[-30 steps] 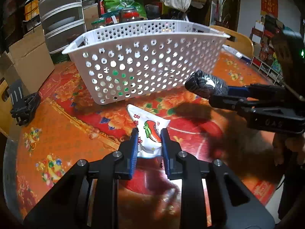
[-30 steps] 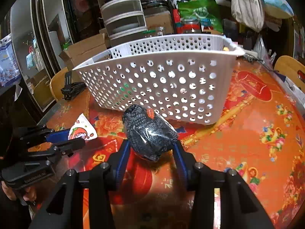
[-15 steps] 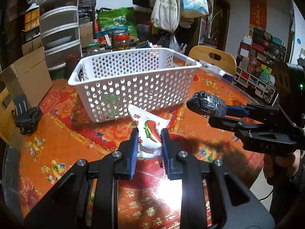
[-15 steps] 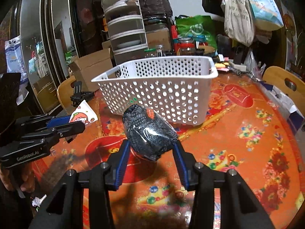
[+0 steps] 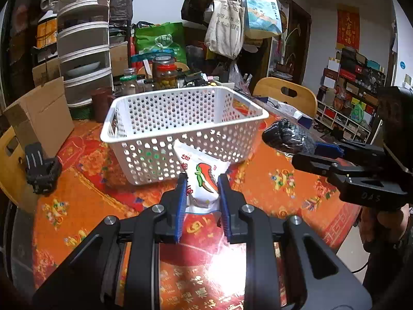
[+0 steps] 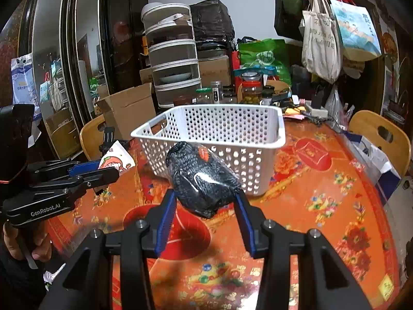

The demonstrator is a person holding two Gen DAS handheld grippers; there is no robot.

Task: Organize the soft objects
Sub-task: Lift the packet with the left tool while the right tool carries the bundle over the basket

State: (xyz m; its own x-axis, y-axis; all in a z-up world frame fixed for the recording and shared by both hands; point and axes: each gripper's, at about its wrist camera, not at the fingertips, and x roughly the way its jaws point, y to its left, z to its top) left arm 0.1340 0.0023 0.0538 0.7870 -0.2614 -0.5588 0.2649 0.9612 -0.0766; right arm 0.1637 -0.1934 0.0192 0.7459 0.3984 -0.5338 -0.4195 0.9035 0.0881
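Observation:
My left gripper (image 5: pixel 202 184) is shut on a white snack packet (image 5: pixel 204 174) with a red and green print, held above the table in front of the white perforated basket (image 5: pixel 185 113). My right gripper (image 6: pixel 205 200) is shut on a black knitted bundle wrapped in clear plastic (image 6: pixel 202 182), also held above the table before the basket (image 6: pixel 219 126). The bundle (image 5: pixel 286 137) and right gripper (image 5: pixel 320 152) show at the right of the left wrist view. The packet (image 6: pixel 117 157) and left gripper (image 6: pixel 85 171) show at the left of the right wrist view.
The round table has an orange and red floral cover (image 5: pixel 284 180). A black clamp-like tool (image 5: pixel 41 166) lies at its left edge. Jars (image 5: pixel 165 73), a cardboard box (image 5: pixel 38 116) and stacked drawers (image 5: pixel 82 49) stand behind the basket. Wooden chairs (image 6: pixel 379 134) ring the table.
Both grippers have risen and drawn back from the basket with their objects still held. The basket now looks smaller and I see into it from above its rim.

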